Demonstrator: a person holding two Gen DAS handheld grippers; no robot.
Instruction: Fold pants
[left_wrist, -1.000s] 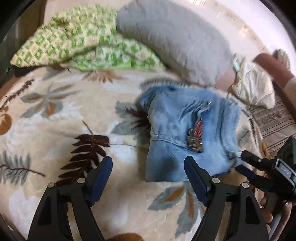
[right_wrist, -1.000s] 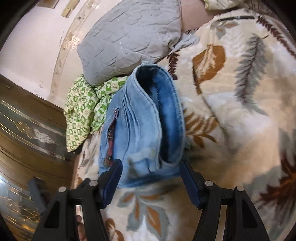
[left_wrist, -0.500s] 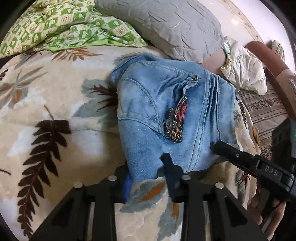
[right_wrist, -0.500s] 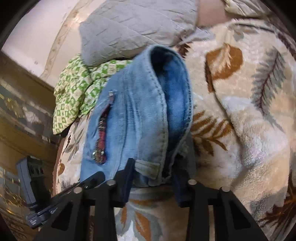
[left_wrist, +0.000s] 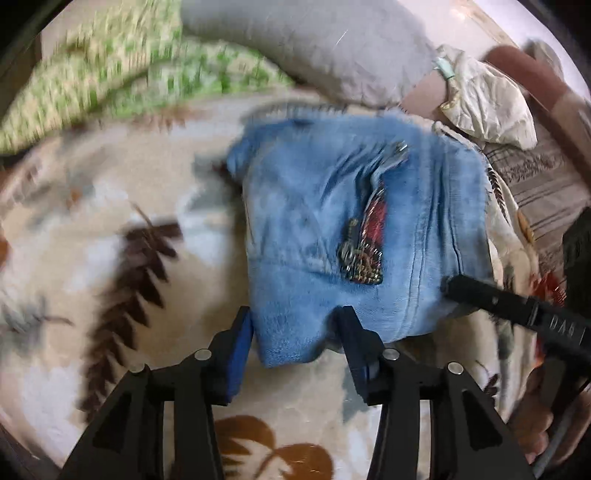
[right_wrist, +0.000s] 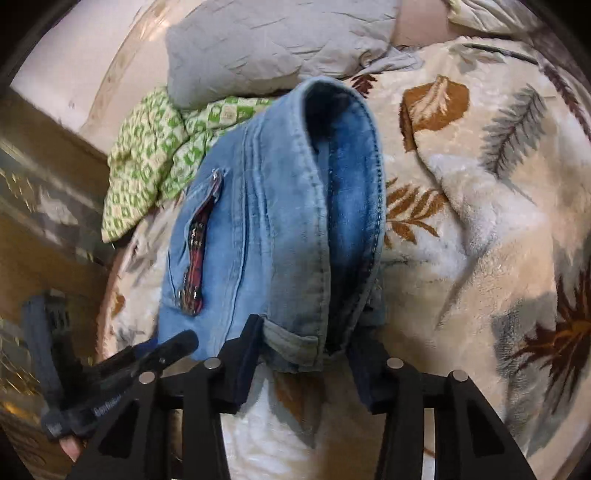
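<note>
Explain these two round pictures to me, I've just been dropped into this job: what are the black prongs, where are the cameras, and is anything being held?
There is no robot arm here. A person holds a two-finger gripper in each hand, and each gripper carries a fisheye camera looking forward along its fingers, hence the round, bent pictures. The black prongs at the bottom are those fingers. One picture comes from the left gripper, the other from the right gripper. Both are closed on the near edge of the folded blue jeans, the right one where a belt loop shows. The jeans lie on a leaf-patterned blanket, with a grey pillow and a green patterned cloth behind. The left picture is blurred.
</note>
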